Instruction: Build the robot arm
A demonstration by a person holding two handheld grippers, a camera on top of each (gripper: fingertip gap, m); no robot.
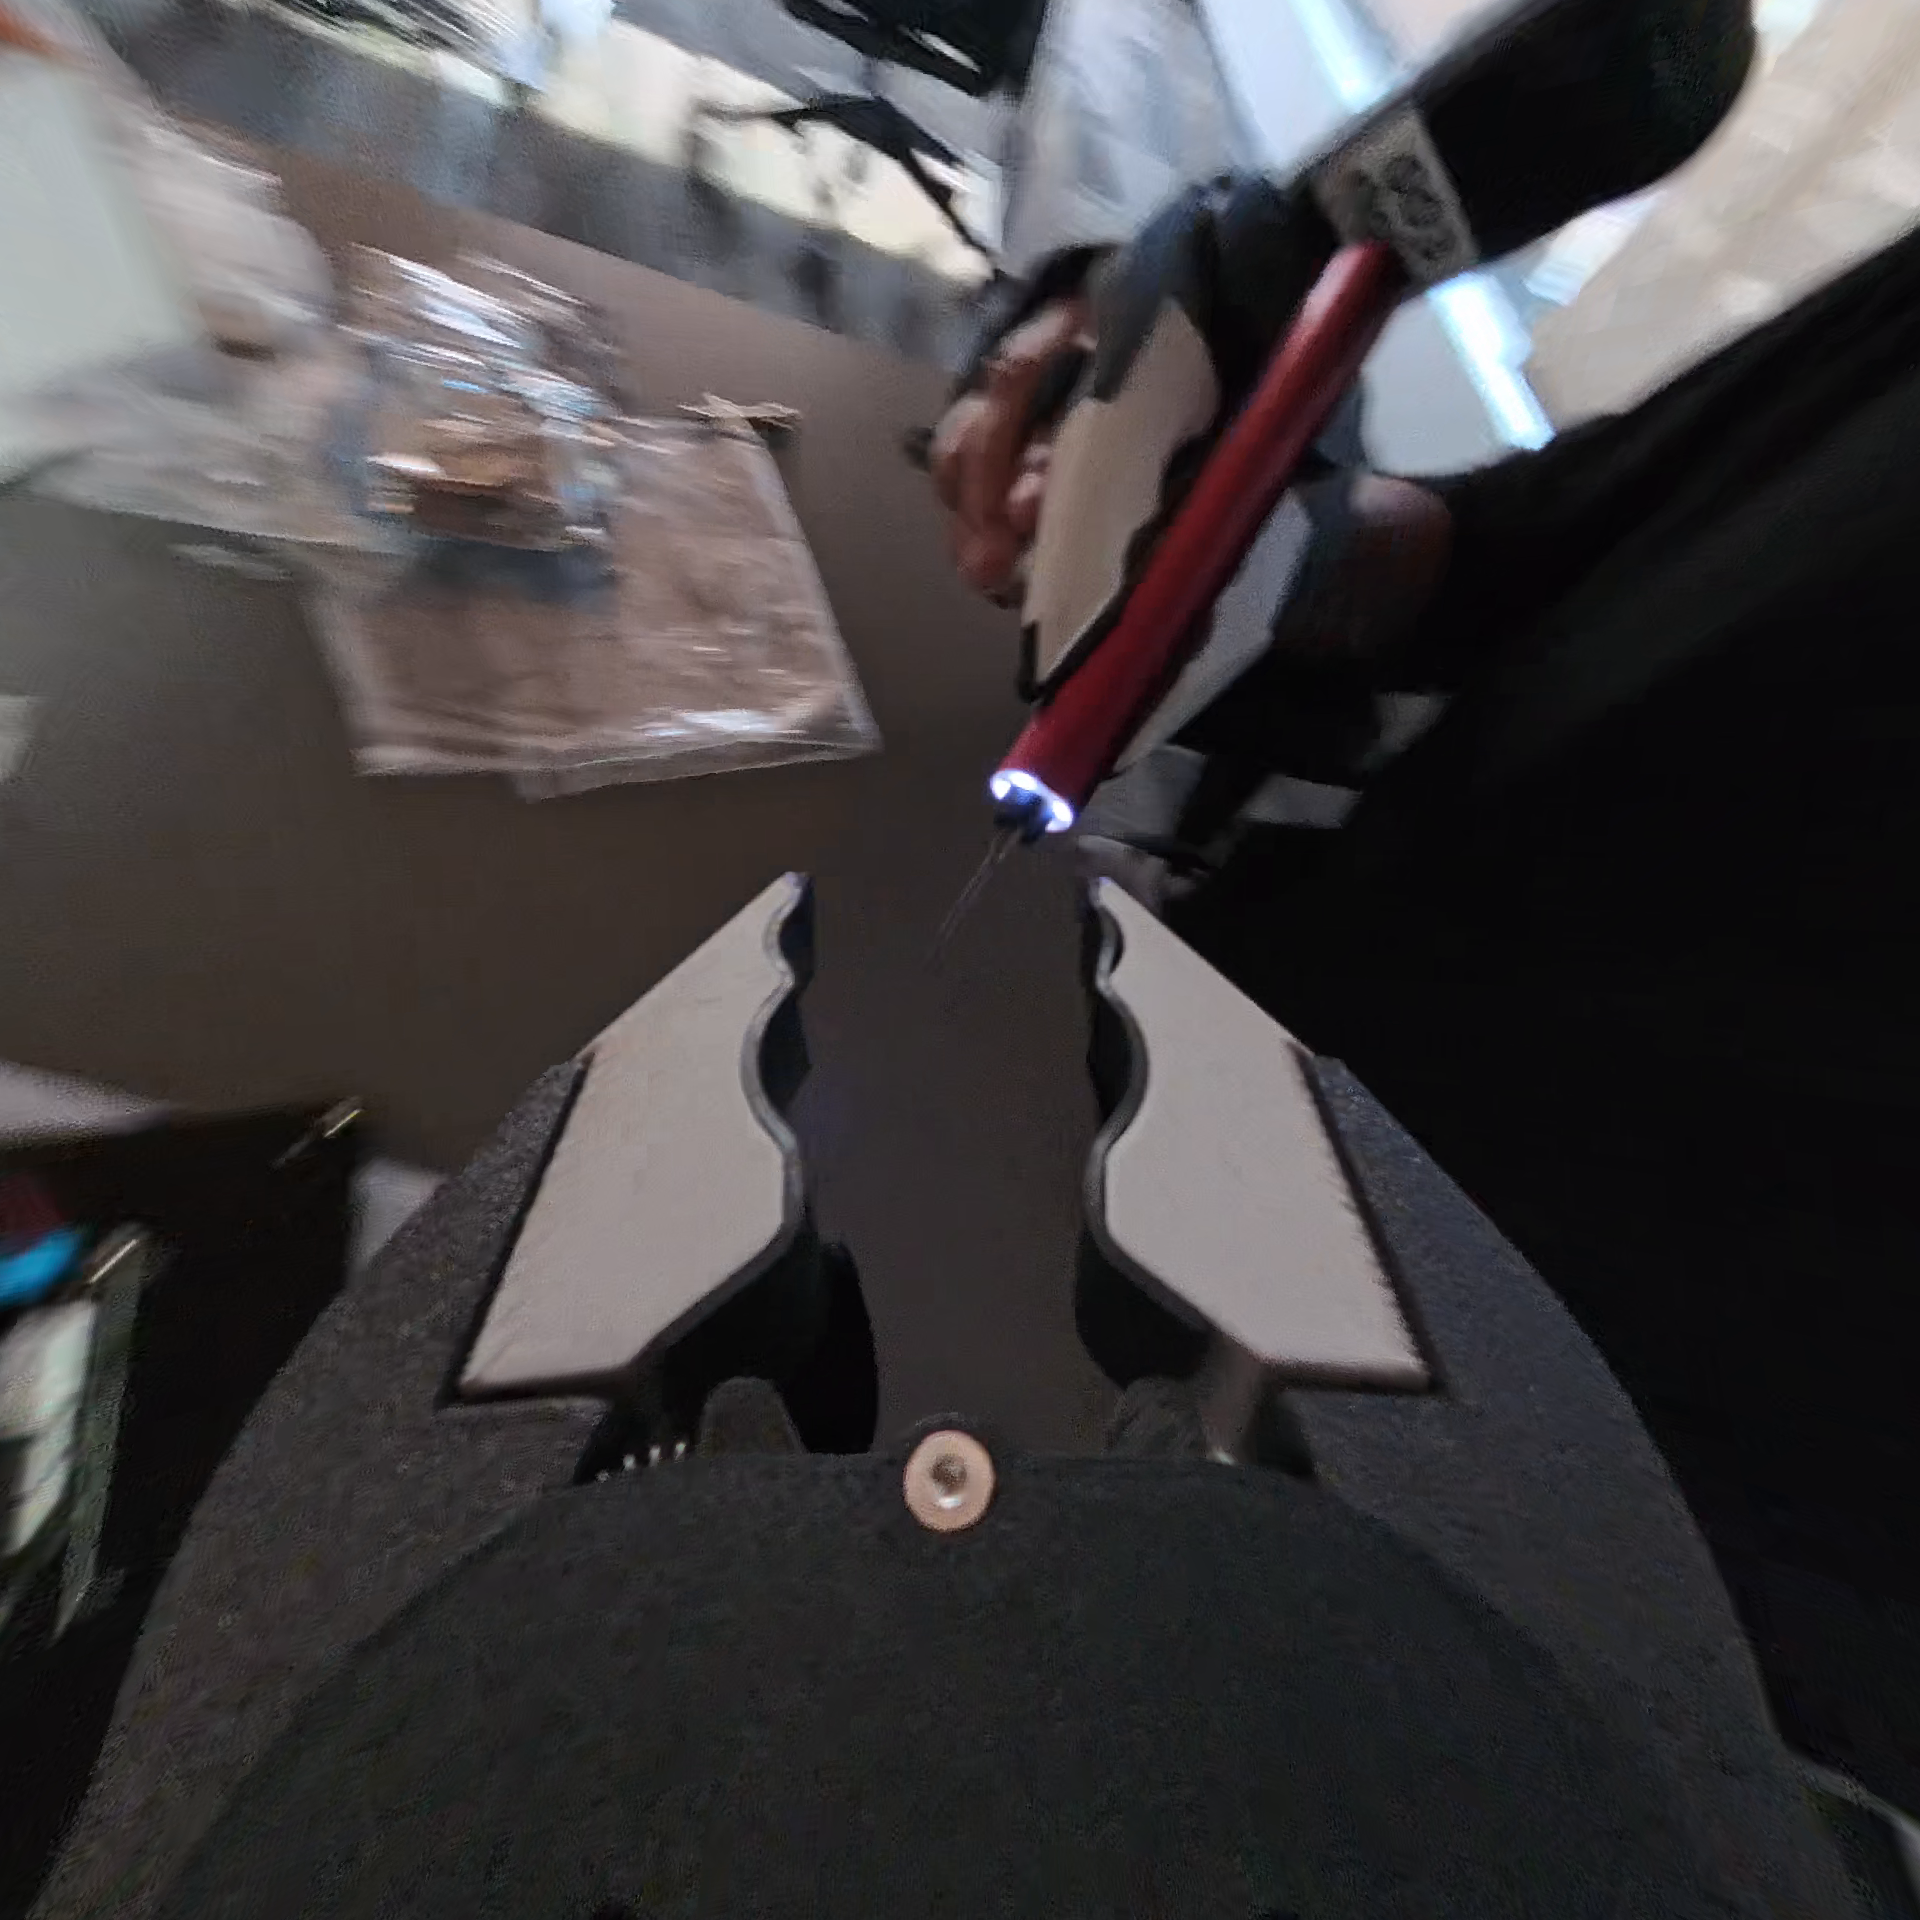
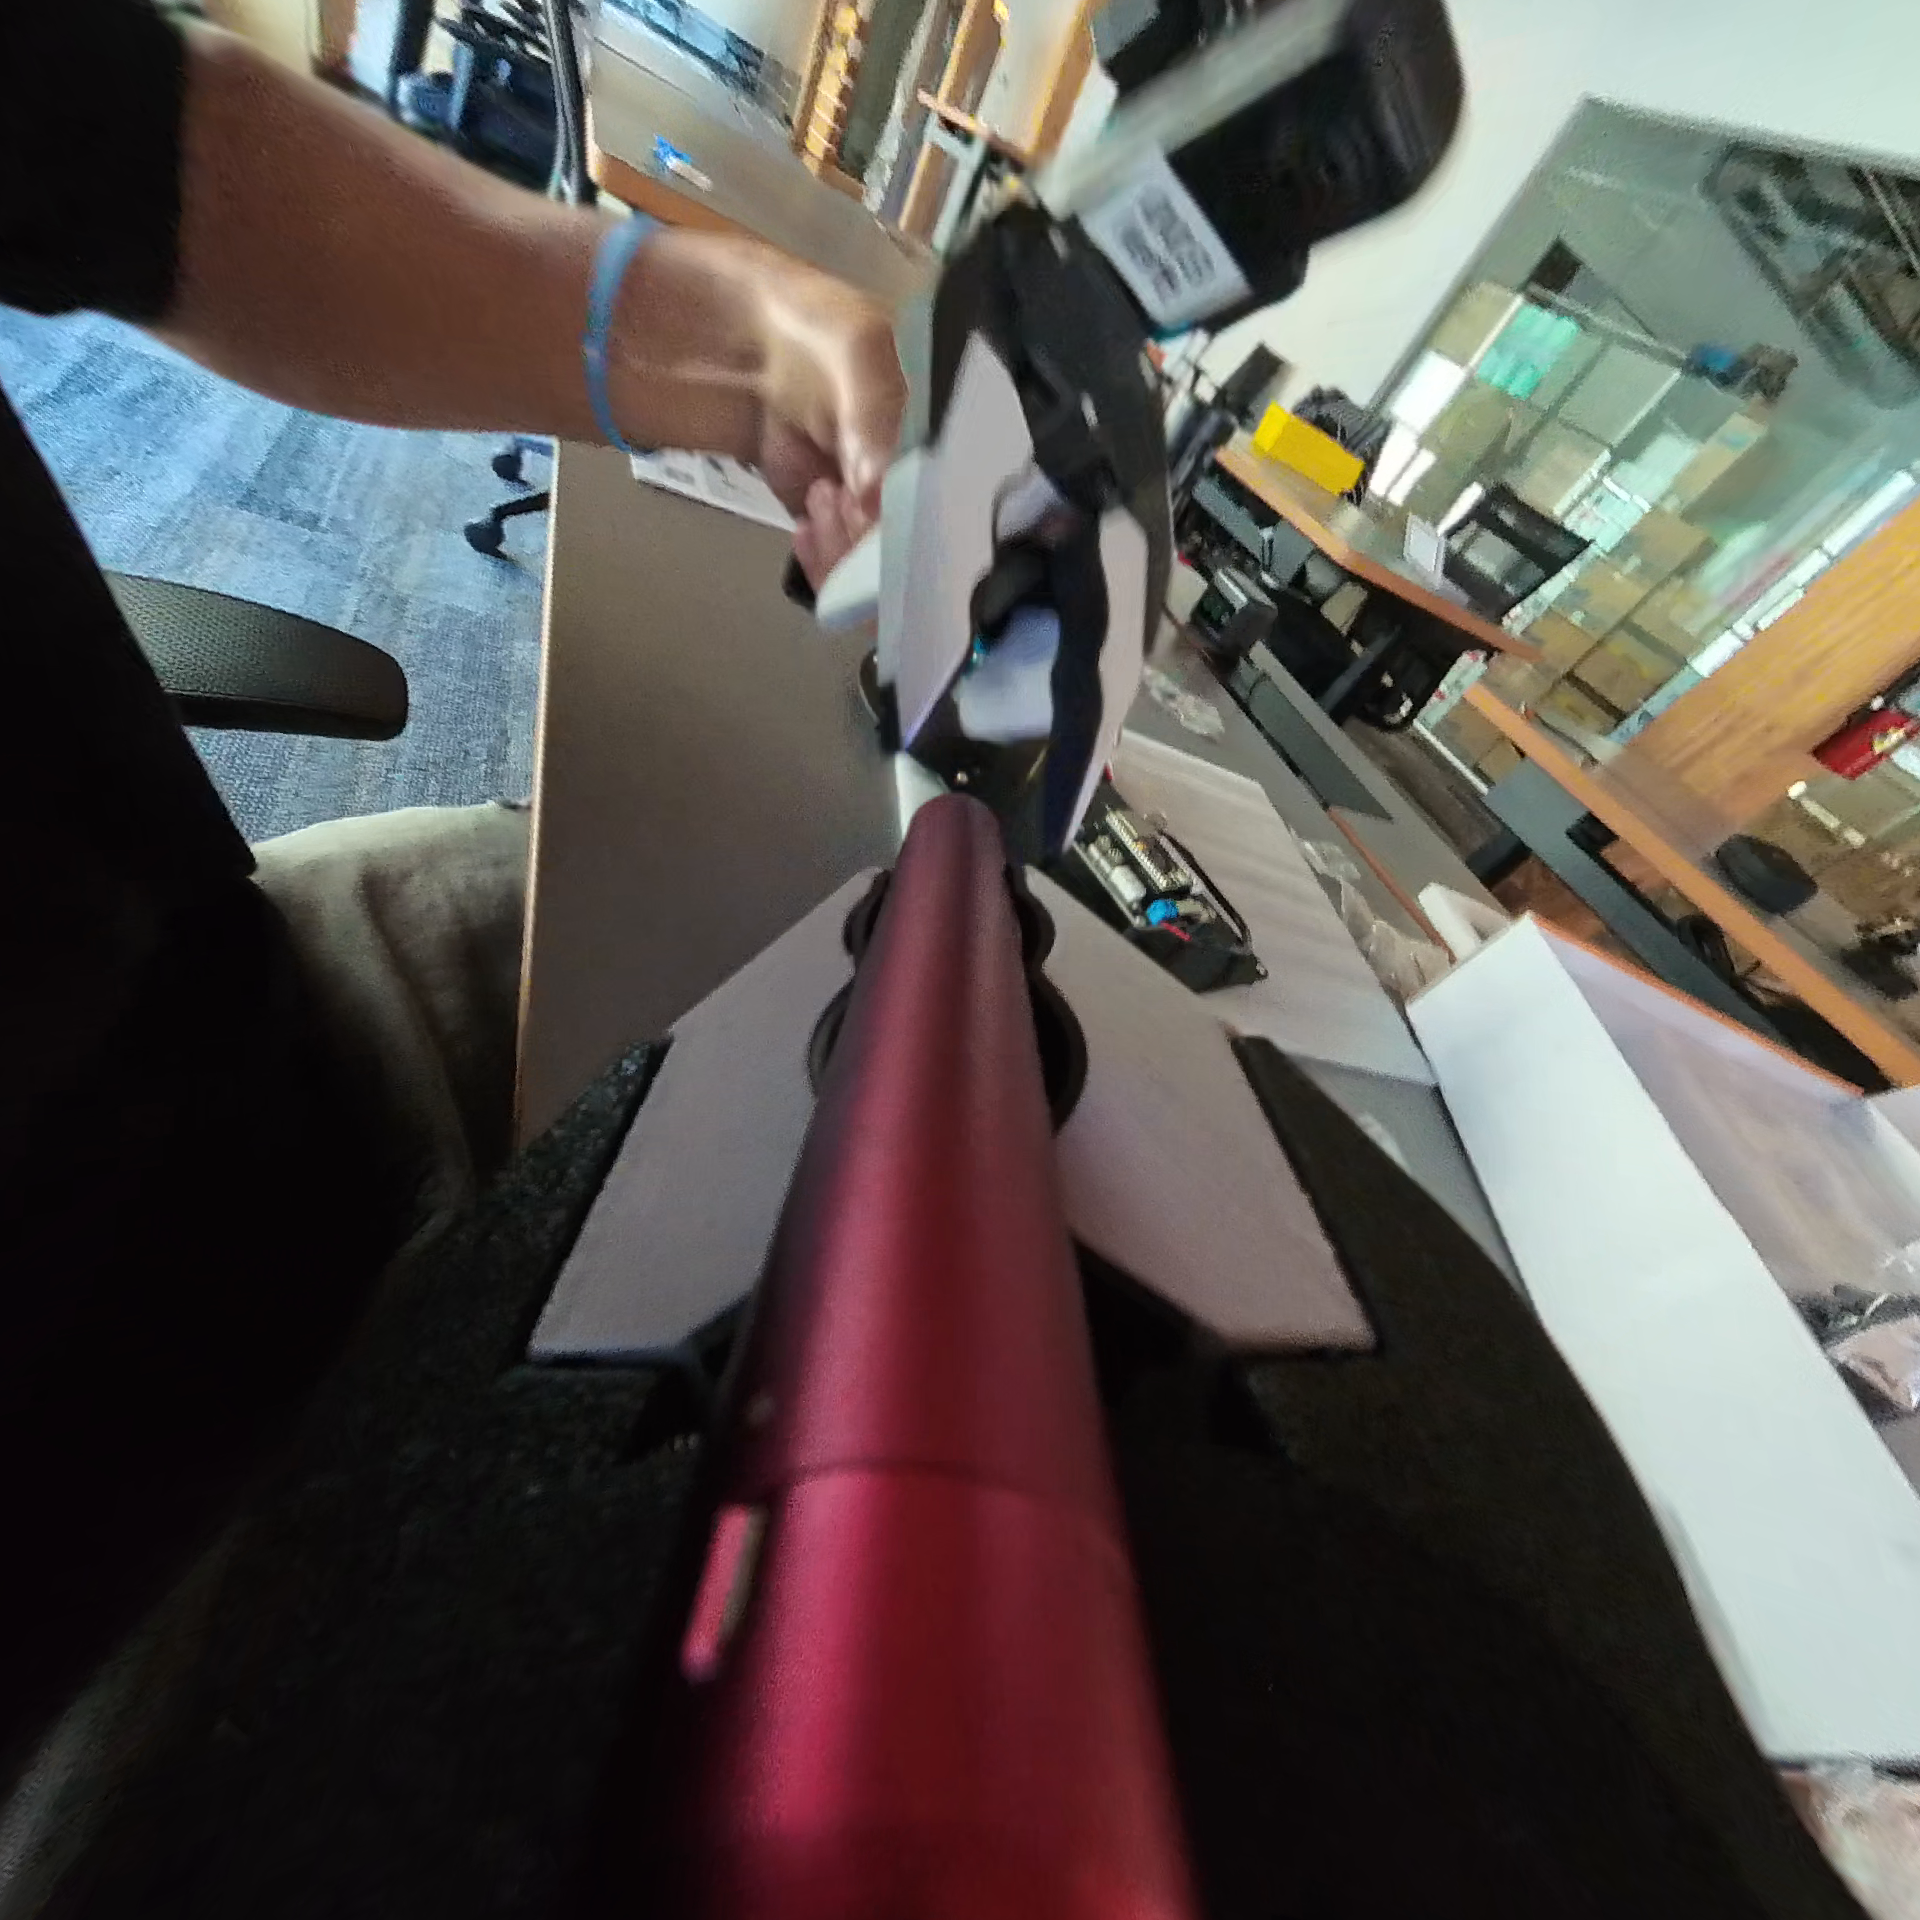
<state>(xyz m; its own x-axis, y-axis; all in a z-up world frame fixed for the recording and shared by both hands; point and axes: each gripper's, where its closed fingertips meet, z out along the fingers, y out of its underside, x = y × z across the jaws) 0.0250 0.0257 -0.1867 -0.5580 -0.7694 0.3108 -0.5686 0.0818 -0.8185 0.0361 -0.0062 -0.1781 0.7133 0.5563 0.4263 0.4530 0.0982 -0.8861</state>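
Note:
My right gripper point(image 2: 948, 888) is shut on a dark red pen-shaped power screwdriver point(image 2: 935, 1299), which runs forward between its fingers. In the left wrist view the same screwdriver point(image 1: 1195, 520) comes down from the upper right in the right gripper point(image 1: 1101, 717). Its tip ring is lit and its thin bit point(image 1: 971, 894) points into the gap between my left fingertips. My left gripper point(image 1: 948, 904) is open and empty, close under the bit. It also shows in the right wrist view point(image 2: 987, 769), held by a hand point(image 2: 790, 416) just beyond the screwdriver's nose.
Clear plastic bags point(image 1: 582, 603) lie blurred on the brown table point(image 1: 208, 883). An open black tool case point(image 2: 1164, 904) sits on a white foam sheet point(image 2: 1278, 935), with a white box point(image 2: 1662, 1299) to the right. A chair armrest point(image 2: 260, 665) is on the left. The gap from one gripper's tips to the other's is roughly 5 cm.

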